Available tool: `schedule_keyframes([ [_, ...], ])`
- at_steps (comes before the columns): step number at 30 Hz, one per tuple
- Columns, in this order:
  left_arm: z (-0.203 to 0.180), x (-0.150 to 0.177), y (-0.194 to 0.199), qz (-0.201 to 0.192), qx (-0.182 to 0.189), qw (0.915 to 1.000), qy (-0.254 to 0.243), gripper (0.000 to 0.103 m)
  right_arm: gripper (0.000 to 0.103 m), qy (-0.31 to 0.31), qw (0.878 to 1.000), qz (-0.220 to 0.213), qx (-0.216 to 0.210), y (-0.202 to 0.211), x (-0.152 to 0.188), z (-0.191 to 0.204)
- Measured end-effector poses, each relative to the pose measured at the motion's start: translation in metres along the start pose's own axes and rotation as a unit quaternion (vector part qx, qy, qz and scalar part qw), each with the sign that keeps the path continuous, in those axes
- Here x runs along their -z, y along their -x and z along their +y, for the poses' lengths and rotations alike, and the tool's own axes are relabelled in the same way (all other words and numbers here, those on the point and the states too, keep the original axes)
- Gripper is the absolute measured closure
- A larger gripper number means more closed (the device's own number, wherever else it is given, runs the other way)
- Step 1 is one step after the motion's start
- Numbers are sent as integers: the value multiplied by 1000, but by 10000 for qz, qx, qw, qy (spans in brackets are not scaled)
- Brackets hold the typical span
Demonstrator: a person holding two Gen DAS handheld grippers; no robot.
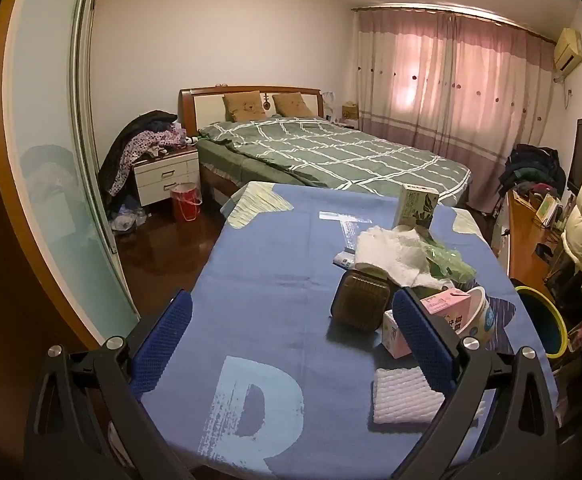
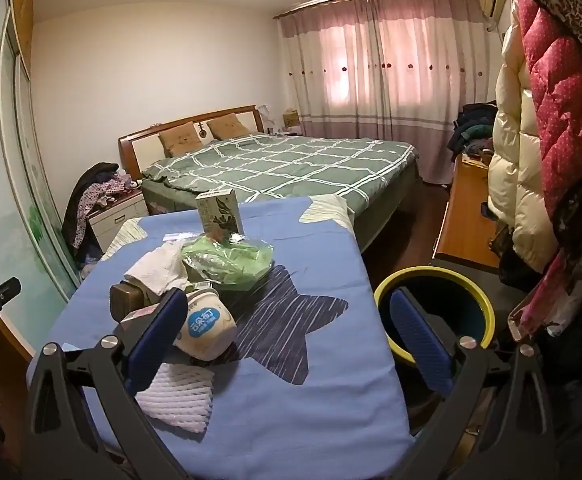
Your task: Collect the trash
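Observation:
Trash lies on a table under a blue cloth [image 1: 259, 264] [image 2: 323, 368]. There is a white foam net [image 1: 407, 396] [image 2: 179, 400], a cream pudding cup [image 1: 479, 316] [image 2: 207, 328], a pink carton [image 1: 447, 304], a dark square box [image 1: 361, 300] [image 2: 125, 300], crumpled white tissue [image 1: 395, 248] [image 2: 159, 268], a green plastic bag [image 1: 451, 264] [image 2: 227, 260] and an upright green carton [image 1: 417, 204] [image 2: 219, 210]. A yellow-rimmed bin [image 1: 543, 320] [image 2: 431, 284] stands at the table's right. My left gripper [image 1: 291, 336] hovers open over the cloth, empty. My right gripper [image 2: 287, 344] is open and empty too, above the star print.
A bed with a green checked cover [image 1: 331, 152] [image 2: 283, 164] stands beyond the table. At the left are a sliding wardrobe door [image 1: 47, 160] and a nightstand piled with clothes [image 1: 163, 168]. Coats [image 2: 551, 120] hang at the right beside a wooden desk [image 2: 467, 220].

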State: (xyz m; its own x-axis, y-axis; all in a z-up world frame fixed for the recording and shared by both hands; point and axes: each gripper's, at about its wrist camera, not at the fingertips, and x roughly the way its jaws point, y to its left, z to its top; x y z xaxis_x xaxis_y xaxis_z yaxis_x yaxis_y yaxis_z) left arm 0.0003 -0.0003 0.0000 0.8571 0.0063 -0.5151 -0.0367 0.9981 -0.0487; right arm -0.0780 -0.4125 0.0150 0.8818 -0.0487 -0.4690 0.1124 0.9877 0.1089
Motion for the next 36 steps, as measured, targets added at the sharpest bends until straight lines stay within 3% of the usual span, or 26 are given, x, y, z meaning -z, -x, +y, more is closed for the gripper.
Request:
schedule_keyframes([
  [36,-9,9,-10,89,33,9999,-46,4,6,-33,9999,103,-23,-12,4,-1],
])
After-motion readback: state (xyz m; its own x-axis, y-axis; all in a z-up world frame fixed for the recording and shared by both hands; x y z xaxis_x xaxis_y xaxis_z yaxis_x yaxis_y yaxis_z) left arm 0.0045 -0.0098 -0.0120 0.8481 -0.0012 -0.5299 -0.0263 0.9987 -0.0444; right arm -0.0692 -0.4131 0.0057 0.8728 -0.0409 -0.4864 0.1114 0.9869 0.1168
